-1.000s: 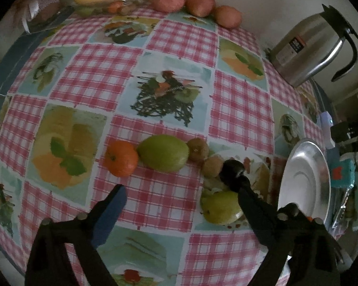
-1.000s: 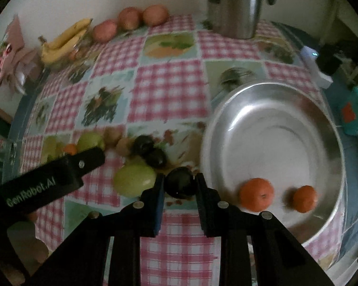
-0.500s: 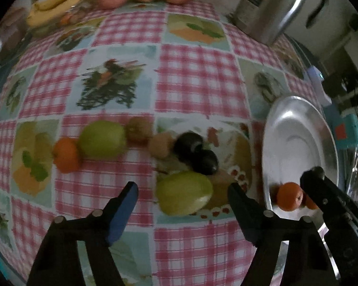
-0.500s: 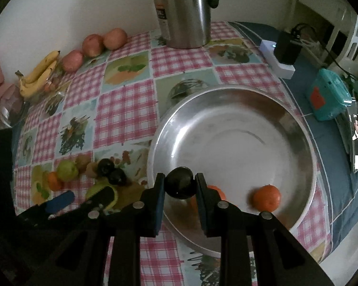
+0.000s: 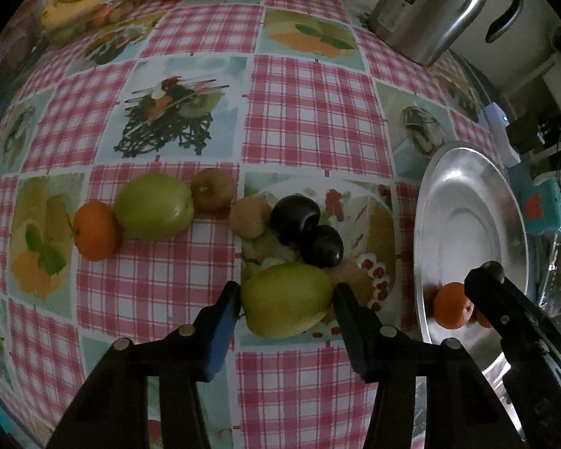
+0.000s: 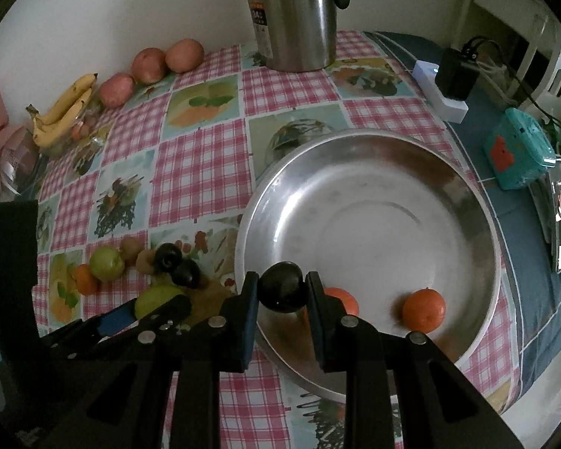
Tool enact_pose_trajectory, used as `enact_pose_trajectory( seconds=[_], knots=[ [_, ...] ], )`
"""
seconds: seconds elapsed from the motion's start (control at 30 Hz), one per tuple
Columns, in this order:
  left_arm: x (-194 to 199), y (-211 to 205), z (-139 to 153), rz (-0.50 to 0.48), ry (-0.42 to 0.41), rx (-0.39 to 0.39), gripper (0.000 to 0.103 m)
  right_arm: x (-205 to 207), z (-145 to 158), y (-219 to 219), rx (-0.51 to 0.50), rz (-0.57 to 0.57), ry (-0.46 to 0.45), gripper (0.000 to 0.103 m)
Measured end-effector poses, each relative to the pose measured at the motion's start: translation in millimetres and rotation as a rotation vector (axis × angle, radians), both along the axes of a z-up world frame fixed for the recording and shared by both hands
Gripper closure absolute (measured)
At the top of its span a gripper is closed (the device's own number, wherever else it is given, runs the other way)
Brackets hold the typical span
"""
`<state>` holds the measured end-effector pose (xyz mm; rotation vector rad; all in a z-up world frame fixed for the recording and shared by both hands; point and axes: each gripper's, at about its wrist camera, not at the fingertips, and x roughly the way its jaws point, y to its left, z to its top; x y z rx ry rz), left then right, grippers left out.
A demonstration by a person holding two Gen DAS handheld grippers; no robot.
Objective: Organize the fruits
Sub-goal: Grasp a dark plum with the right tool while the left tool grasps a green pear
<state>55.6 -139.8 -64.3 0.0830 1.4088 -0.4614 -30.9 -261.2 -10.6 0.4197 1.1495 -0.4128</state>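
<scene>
Fingers [image 6: 248, 312] of the right gripper [image 6: 282, 293] hold a dark round plum [image 6: 282, 292] over the big shiny metal bowl [image 6: 478, 224] — I think dropping comes next. Left gripper [image 5: 286, 305] sits wide around a green pear [image 5: 286, 305] — squeeze it.

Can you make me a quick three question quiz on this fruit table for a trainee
1. True or false: the right hand-held gripper holds a dark plum over the steel bowl.
2. How many oranges lie in the bowl? A) one B) two C) four
3. Fill in: the left hand-held gripper is open around a green ____.

Key: 1 true; 2 B; 3 pear.
</scene>
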Motion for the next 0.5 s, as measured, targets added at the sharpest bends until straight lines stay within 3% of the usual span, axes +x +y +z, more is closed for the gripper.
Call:
enact_pose_trajectory(
  seconds=[0.5],
  knots=[
    [4,26,32,0.056,-0.002,-0.104,0.049,17,4,-12,0.122,-0.074,-0.008,0.077]
  ],
)
